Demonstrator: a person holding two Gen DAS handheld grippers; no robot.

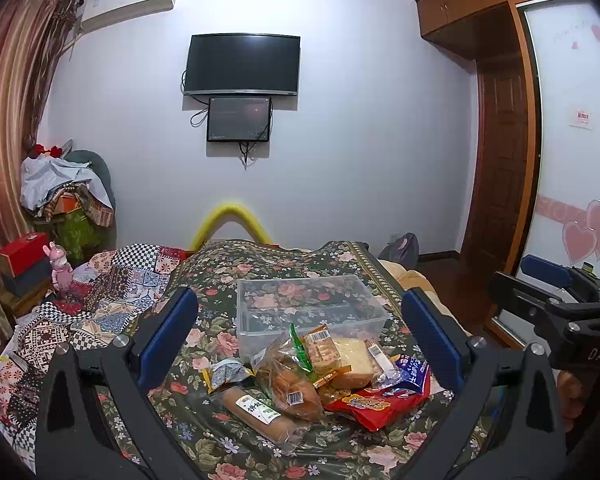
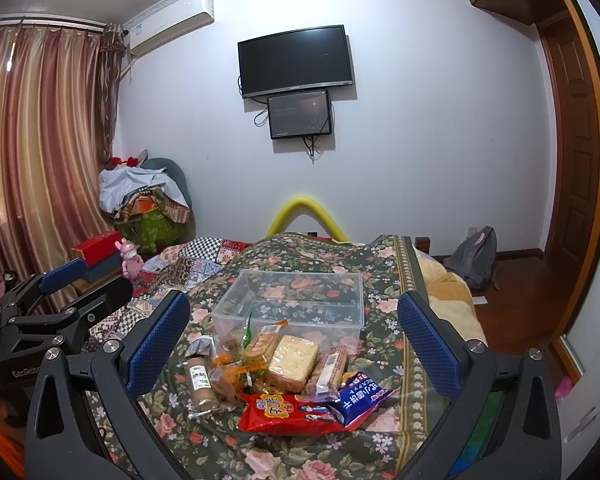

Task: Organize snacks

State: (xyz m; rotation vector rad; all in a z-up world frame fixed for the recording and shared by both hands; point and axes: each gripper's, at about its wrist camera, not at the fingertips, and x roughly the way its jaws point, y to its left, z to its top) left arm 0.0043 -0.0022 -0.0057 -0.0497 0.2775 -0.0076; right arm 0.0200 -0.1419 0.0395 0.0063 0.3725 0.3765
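A pile of wrapped snacks lies on the floral bedspread (image 1: 220, 280): a long bread stick (image 1: 258, 412), a bag of buns (image 1: 288, 376), a pale cake slab (image 1: 352, 362), a red packet (image 1: 374, 404) and a blue packet (image 1: 410, 372). Behind the pile stands an empty clear plastic box (image 1: 312, 308). In the right wrist view the box (image 2: 292, 304), cake slab (image 2: 292, 362), red packet (image 2: 284, 414) and blue packet (image 2: 360, 398) show too. My left gripper (image 1: 300, 340) is open and empty above the pile. My right gripper (image 2: 296, 344) is open and empty, beside the left one.
A patchwork quilt (image 1: 112, 292) covers the bed's left side. A pink toy (image 1: 62, 270) and red box (image 1: 22, 258) stand at left. A yellow foam arch (image 1: 232, 218) rises behind the bed. A grey backpack (image 2: 474, 256) sits on the wooden floor at right.
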